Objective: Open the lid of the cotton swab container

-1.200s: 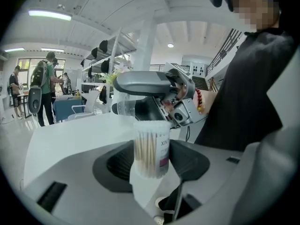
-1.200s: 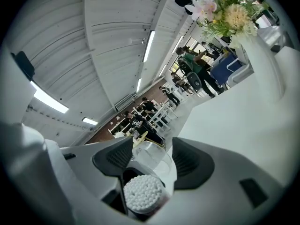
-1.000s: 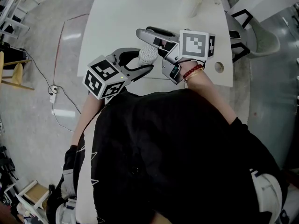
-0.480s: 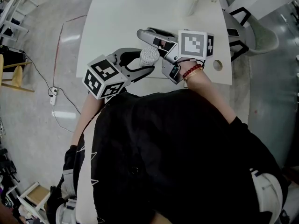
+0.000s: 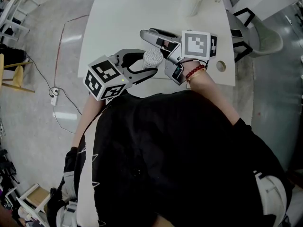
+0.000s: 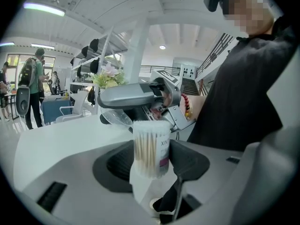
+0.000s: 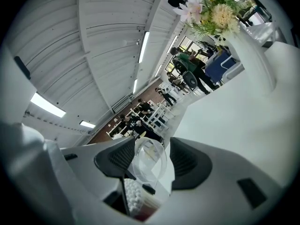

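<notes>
White counter (image 5: 123,18); both tools work over its near edge.

Left hand-held gripper (image 6: 151,162): jaws wide, pads clamped on the cotton swab container (image 6: 151,144). Container's long axis is upright, swab tips bare at the top.

Right hand-held gripper (image 7: 153,165) reaches in from the right, wrist bent inward. Its pads sit at the rim of the clear lid (image 7: 150,156), which looks pinched.

Lid stands on edge, just above and beside the container mouth. Can't tell whether a hinge joins them. Judgement: lid effectively open.

Right gripper (image 7: 152,158), jaws clamping a clear round lid (image 7: 150,168) at centre; cotton swabs (image 7: 132,198) at 6 o'clock; flower vase (image 7: 253,62) at 1 o'clock on white table (image 7: 234,125).
</notes>
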`<state>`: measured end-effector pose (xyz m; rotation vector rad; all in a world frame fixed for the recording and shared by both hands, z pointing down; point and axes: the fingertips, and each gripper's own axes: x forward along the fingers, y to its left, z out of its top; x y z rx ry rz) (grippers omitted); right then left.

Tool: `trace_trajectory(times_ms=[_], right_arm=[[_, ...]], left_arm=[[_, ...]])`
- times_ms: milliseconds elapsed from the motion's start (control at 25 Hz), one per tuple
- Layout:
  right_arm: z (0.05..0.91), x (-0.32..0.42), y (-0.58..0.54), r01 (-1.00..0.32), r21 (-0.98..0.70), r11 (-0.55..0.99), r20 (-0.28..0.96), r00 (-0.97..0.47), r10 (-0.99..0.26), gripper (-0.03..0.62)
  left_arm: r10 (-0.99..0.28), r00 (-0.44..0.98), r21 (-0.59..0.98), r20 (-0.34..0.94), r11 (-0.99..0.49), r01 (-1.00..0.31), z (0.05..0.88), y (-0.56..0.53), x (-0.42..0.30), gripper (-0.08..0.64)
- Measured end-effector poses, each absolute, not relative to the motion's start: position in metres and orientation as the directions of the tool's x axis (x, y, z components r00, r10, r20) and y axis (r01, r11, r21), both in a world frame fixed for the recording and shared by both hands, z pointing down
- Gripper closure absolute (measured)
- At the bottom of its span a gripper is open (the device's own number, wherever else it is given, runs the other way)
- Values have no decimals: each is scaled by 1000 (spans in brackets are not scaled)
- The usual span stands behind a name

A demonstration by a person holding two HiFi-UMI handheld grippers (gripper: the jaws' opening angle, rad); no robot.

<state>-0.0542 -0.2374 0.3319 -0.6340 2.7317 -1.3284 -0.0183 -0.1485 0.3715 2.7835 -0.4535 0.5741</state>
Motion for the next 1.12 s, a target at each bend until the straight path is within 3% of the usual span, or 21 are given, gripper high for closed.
trace_trajectory(times_ms=[1120], right_arm=[[351,-49,-236,-348,-811,471,178,-913,-368,356]], left_arm=[[-204,896,205,394,-931,-302,364,-141,-12,314]])
